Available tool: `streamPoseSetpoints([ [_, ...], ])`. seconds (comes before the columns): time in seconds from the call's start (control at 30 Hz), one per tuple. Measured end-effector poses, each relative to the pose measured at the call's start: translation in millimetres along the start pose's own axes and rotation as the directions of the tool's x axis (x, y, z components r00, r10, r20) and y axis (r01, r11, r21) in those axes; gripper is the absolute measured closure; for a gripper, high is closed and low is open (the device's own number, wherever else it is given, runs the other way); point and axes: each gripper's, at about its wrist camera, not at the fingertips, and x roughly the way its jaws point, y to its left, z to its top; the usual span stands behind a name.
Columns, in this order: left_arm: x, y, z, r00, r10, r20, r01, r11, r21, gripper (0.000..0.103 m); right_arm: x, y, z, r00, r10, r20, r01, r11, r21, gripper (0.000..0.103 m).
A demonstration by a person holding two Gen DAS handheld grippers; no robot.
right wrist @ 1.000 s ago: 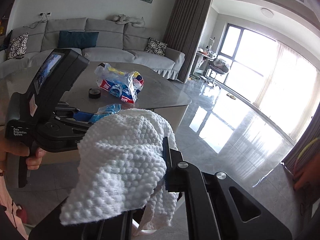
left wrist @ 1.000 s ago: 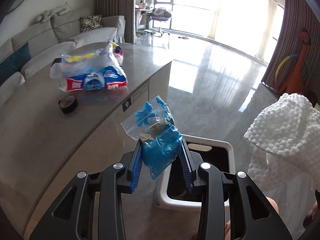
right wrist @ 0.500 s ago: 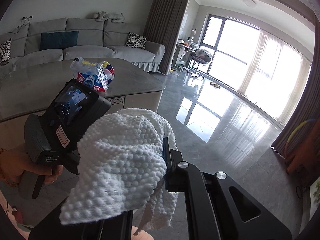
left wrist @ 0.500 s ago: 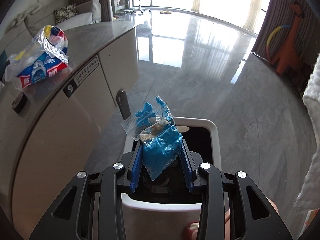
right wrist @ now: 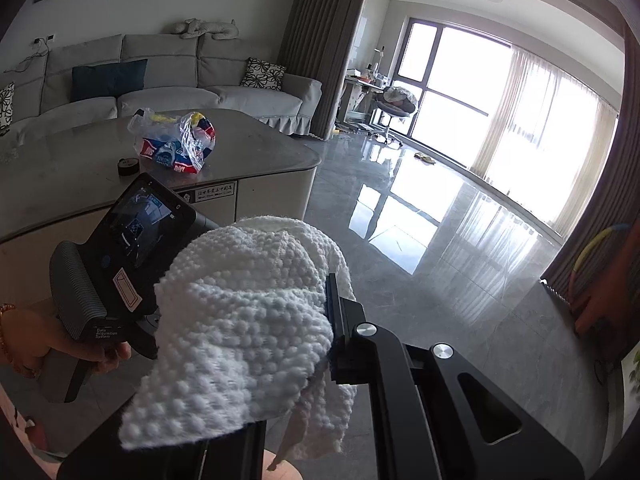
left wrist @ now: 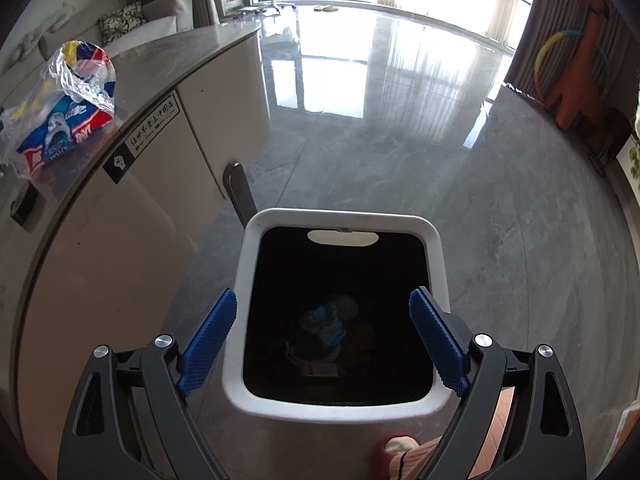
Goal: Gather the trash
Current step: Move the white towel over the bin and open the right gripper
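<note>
My left gripper (left wrist: 322, 312) is open and empty, right above a white trash bin (left wrist: 436, 248) with a black inside. A blue crumpled bag (left wrist: 324, 320) lies at the bin's bottom. My right gripper (right wrist: 288, 320) is shut on a white bumpy cloth (right wrist: 248, 320) that drapes over its fingers and hides the left one. The left gripper's black body (right wrist: 120, 256) shows in the right wrist view, to the left of the cloth. A clear plastic bag with colourful packs (left wrist: 64, 108) lies on the grey counter (left wrist: 168, 56); it also shows in the right wrist view (right wrist: 176, 142).
A black tape roll (right wrist: 128, 166) lies on the counter beside the plastic bag. The counter's white cabinet side (left wrist: 120, 240) stands just left of the bin. Glossy grey floor (left wrist: 400, 120) stretches to the windows. A grey sofa (right wrist: 168, 84) stands behind the counter.
My left gripper opened over the bin and the blue bag dropped out of it into the bin. The right gripper still holds the cloth and turned slightly.
</note>
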Motion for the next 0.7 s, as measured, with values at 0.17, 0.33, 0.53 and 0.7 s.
streamPoseSetpoints([
  [0.17, 1, 6, -1, 1.000, 0.006, -0.004, -0.006, 1.000, -0.013, 0.011, -1, 1, -2, 1.000, 0.005, 0.000, -0.005, 1.000, -0.001, 0.096],
  [0.33, -12, 18, -1, 0.999, 0.022, 0.028, -0.021, 0.999, -0.043, 0.011, 2, 0, -4, 1.000, 0.013, 0.000, -0.013, 1.000, -0.005, 0.096],
  [0.53, -55, 53, -8, 0.986, 0.113, 0.122, -0.100, 0.989, -0.105, 0.011, 20, 1, -6, 0.998, 0.057, -0.014, -0.057, 0.998, 0.013, 0.095],
  [0.7, -92, 80, -11, 0.968, 0.176, 0.180, -0.148, 0.976, -0.158, 0.007, 51, 14, -13, 0.991, 0.118, -0.069, -0.116, 0.993, 0.038, 0.095],
])
